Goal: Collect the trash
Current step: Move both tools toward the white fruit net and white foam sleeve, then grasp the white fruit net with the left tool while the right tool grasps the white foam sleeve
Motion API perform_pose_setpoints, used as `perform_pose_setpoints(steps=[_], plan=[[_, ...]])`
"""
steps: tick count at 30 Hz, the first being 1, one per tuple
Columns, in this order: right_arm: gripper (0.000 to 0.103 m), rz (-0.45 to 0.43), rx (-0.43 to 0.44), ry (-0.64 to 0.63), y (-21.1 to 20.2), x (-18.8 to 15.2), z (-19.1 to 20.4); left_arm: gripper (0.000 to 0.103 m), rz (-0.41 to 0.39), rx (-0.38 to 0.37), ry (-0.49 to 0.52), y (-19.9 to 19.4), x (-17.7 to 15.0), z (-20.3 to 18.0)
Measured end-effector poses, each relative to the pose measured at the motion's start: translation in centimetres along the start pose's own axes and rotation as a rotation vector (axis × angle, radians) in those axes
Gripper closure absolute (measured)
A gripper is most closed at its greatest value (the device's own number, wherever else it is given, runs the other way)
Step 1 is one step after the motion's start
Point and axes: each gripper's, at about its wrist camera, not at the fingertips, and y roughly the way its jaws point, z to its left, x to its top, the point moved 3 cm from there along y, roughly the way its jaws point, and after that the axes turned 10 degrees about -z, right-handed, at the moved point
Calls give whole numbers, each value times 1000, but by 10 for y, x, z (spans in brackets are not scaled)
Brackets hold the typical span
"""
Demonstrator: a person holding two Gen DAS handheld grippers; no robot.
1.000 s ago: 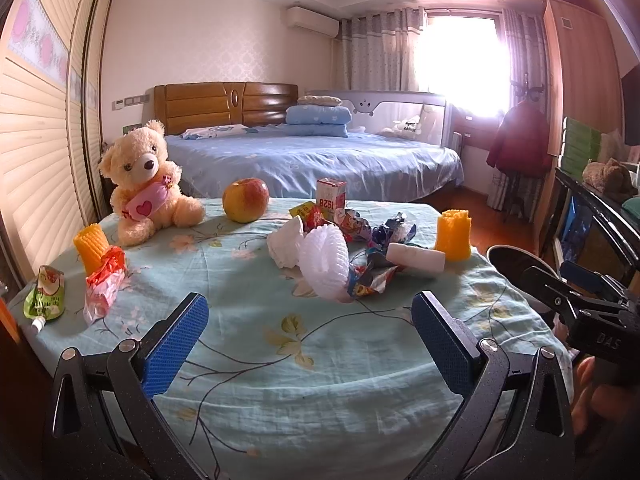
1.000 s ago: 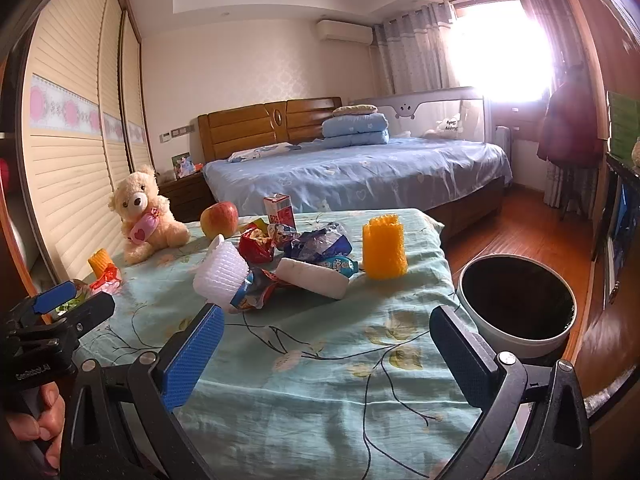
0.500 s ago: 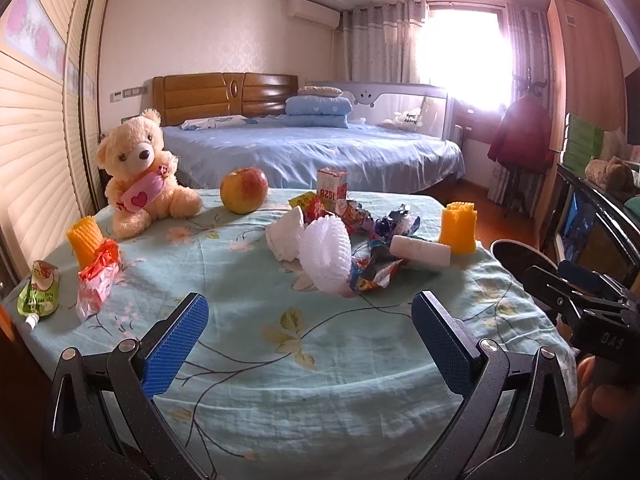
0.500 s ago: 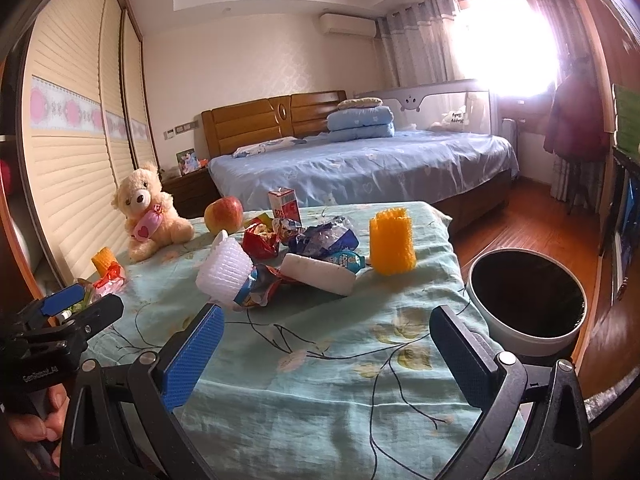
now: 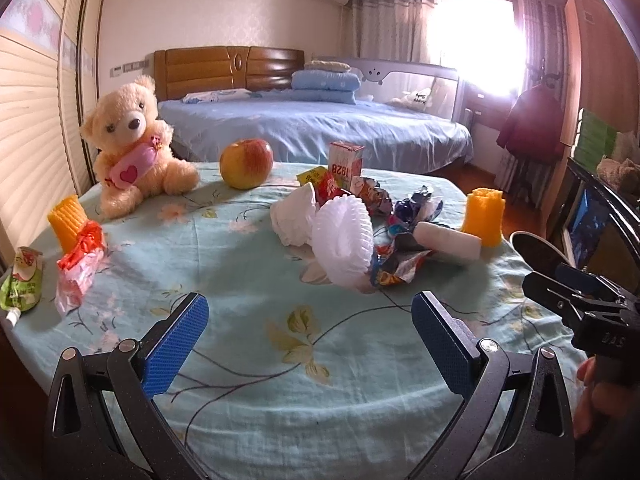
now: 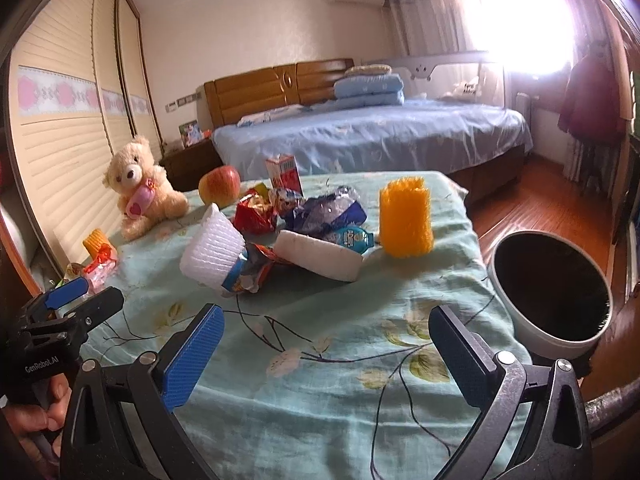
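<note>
A: Both tools, left tool [image 5: 310, 332] and right tool [image 6: 326, 344], gape empty; the wrapper pile [image 6: 304, 216] sits mid-desk.

B: Risk: grabbing the apple [image 6: 219, 190] or snagging the tablecloth [image 6: 320, 360], missing the bin [image 6: 550, 288].

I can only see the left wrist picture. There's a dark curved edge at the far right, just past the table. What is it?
Observer: It's a round white bin standing on the wooden floor beside the table.
Operator: Is anything in it?
Observer: Its inside looks black all over, and I can't make out any contents.
Operator: Can you see my gripper from the other side?
Observer: Yes. The left gripper shows at the left edge of the right wrist view, with a hand wrapped round its handle.
</note>
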Motion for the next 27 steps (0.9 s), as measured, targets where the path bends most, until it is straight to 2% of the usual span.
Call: perform_pose_setpoints(steps=[4, 10, 18, 21, 24, 25, 26, 27], plan=[[5, 16, 3, -24, 19, 3, 0, 0, 26, 5, 11, 18, 2, -2], [18, 125, 11, -53, 52, 0, -9, 5, 64, 11, 13, 47, 3, -4], [18, 241, 24, -107, 86, -5, -14, 11, 146, -21, -2, 86, -1, -7], [20, 266, 28, -144, 96, -6, -13, 18, 159, -34, 0, 94, -2, -10], [34, 299, 33, -167, 106, -7, -11, 38, 176, -57, -4, 100, -3, -13], [46, 317, 42, -162, 109, -10, -11, 50, 186, -71, -11, 103, -4, -13], [65, 341, 50, -153, 111, -12, -13, 63, 191, -81, -18, 103, -4, -13], [73, 348, 45, -148, 113, -13, -14, 69, 193, -89, -24, 104, -4, -13]])
